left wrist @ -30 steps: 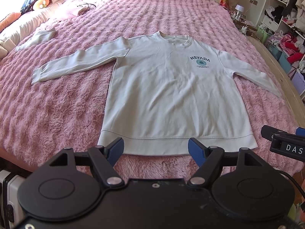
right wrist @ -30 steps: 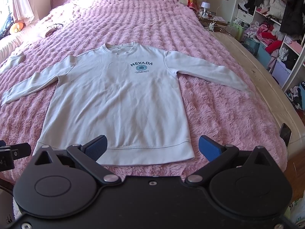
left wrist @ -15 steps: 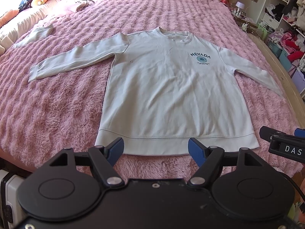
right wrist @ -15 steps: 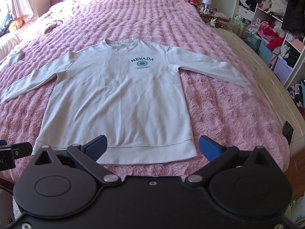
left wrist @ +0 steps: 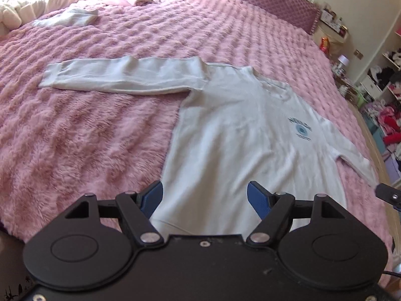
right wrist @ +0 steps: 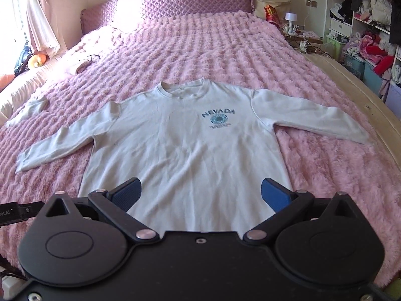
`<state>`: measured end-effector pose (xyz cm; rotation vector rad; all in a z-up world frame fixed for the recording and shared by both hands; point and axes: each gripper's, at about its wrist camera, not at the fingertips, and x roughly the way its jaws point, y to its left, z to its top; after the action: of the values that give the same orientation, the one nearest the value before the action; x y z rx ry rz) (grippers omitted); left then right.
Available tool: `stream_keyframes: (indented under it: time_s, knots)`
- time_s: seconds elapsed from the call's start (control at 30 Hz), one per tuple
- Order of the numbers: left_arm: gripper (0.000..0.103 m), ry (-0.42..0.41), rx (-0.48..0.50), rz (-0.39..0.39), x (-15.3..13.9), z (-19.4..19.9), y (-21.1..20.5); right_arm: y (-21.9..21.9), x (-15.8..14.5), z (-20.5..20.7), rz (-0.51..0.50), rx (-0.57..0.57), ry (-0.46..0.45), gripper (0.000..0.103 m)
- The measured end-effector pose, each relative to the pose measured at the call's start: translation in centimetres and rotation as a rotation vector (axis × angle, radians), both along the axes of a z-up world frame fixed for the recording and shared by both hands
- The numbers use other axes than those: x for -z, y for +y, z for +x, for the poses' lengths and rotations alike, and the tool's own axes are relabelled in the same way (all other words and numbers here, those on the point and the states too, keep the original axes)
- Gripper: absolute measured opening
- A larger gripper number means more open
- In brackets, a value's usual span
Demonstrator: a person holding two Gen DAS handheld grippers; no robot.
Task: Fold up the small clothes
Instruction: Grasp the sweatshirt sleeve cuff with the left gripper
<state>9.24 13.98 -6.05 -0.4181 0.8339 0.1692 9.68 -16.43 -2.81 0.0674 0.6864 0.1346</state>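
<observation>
A white long-sleeved sweatshirt (right wrist: pixel 190 148) with a blue NEVADA print lies flat, front up, on the pink fluffy bedspread (right wrist: pixel 225 50), both sleeves spread out. In the left wrist view the sweatshirt (left wrist: pixel 238 145) runs to the right, with its left sleeve (left wrist: pixel 120 77) stretched across the bedspread (left wrist: pixel 75 138). My left gripper (left wrist: pixel 205 195) is open and empty above the hem's left part. My right gripper (right wrist: pixel 200 193) is open and empty above the lower body of the sweatshirt.
A small folded white garment (left wrist: pixel 70 18) lies far left on the bed. A quilted purple headboard (right wrist: pixel 175 2) stands at the back. Shelves crammed with clothes (right wrist: pixel 368 25) and the bed's wooden side rail (right wrist: pixel 363 100) are to the right.
Both grippers have moved forward over the sweatshirt's hem. The left gripper has also turned left, so the left sleeve now fills its view. Both stay open.
</observation>
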Motion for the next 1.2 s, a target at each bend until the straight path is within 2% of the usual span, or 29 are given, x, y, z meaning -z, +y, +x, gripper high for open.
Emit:
stream_keyframes:
  time_s: [0.1, 0.23, 0.27, 0.43, 0.5, 0.6, 0.67, 0.73, 0.9, 0.93, 1.0, 1.03, 1.1, 1.2]
  knots:
    - [0.076, -0.025, -0.094, -0.051, 1.6, 2.2, 6.3, 1.7, 0.7, 3.3, 0.039, -0.018, -0.018, 0.103]
    - [0.075, -0.186, -0.288, -0.215, 4.5, 3.8, 15.9, 4.4, 2.3, 7.1, 0.052, -0.057, -0.089, 0.103]
    - [0.073, -0.22, -0.334, -0.254, 5.3, 4.3, 18.3, 5.3, 3.0, 8.2, 0.052, -0.081, -0.112, 0.103]
    - [0.072, -0.345, -0.504, -0.328, 8.5, 6.6, 27.1, 9.8, 6.0, 13.1, -0.08, -0.167, -0.084, 0.101]
    - [0.072, -0.372, -0.609, -0.365, 10.3, 7.6, 30.9, 10.7, 6.7, 14.2, -0.079, -0.171, -0.079, 0.101]
    - [0.072, -0.359, -0.77, -0.399, 12.9, 8.2, 34.3, 11.3, 7.5, 15.3, -0.056, -0.179, -0.081, 0.101]
    - [0.069, -0.357, -0.834, -0.446, 14.6, 8.5, 36.2, 11.6, 8.1, 15.9, -0.053, -0.178, -0.075, 0.101]
    - [0.069, -0.401, -0.87, -0.505, 16.3, 8.7, 37.8, 11.7, 8.8, 16.5, -0.053, -0.172, -0.055, 0.101]
    - [0.067, -0.478, -0.906, -0.558, 17.4, 9.7, 39.8, 11.9, 10.9, 17.5, -0.054, -0.174, 0.021, 0.101]
    - [0.064, -0.483, -0.912, -0.558, 17.2, 9.9, 39.9, 11.9, 11.2, 17.4, -0.059, -0.17, 0.027, 0.101]
    - [0.022, -0.484, -0.909, -0.559, 16.8, 10.5, 40.0, 11.8, 11.7, 17.3, -0.072, -0.163, 0.031, 0.101]
    - [0.006, -0.476, -0.903, -0.585, 16.8, 10.8, 40.2, 11.6, 11.8, 17.2, -0.079, -0.159, 0.034, 0.101]
    - [0.005, -0.519, -0.893, -0.63, 16.4, 10.9, 40.1, 11.2, 11.8, 17.1, -0.08, -0.157, 0.043, 0.101]
    - [0.005, -0.57, -0.848, -0.626, 13.7, 11.1, 38.6, 10.1, 11.4, 17.0, -0.07, -0.148, 0.051, 0.101]
